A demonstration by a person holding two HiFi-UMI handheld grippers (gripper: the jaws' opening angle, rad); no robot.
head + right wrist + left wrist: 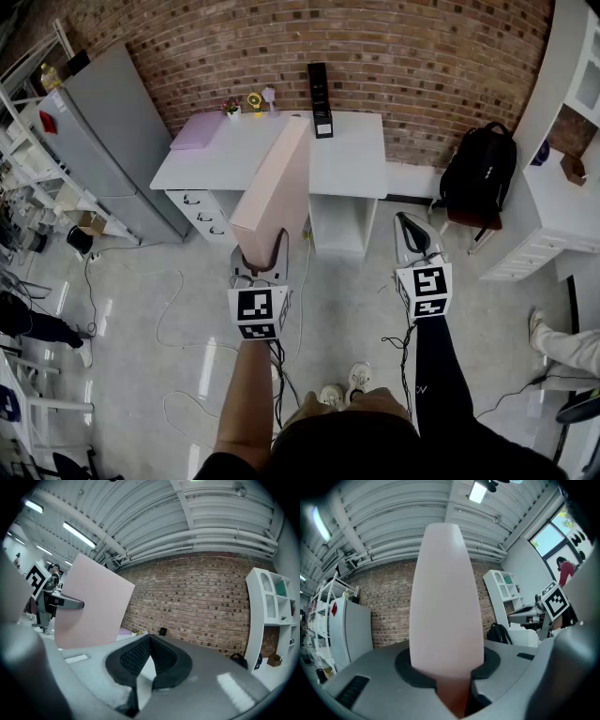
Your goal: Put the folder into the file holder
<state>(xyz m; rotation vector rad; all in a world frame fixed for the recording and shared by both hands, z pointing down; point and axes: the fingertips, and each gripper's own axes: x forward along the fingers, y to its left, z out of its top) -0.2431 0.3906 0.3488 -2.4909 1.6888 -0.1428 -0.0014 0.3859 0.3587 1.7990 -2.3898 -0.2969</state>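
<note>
A pale pink folder (277,192) stands tilted in the air in front of the white table (356,159), its lower end pinched in my left gripper (260,267). In the left gripper view the folder (446,597) rises straight up from between the jaws of the left gripper (452,674). The black file holder (320,98) stands upright at the back of the table, near the brick wall. My right gripper (412,239) hovers to the right of the folder, shut with nothing in it (150,641). From the right gripper view the folder (91,604) shows at the left.
A lilac folder (197,131) and small ornaments (248,103) lie on the table's left part. A black backpack (480,178) sits on a stool to the right, beside white shelving (562,187). A grey cabinet (103,141) stands at the left. Cables (178,309) trail over the floor.
</note>
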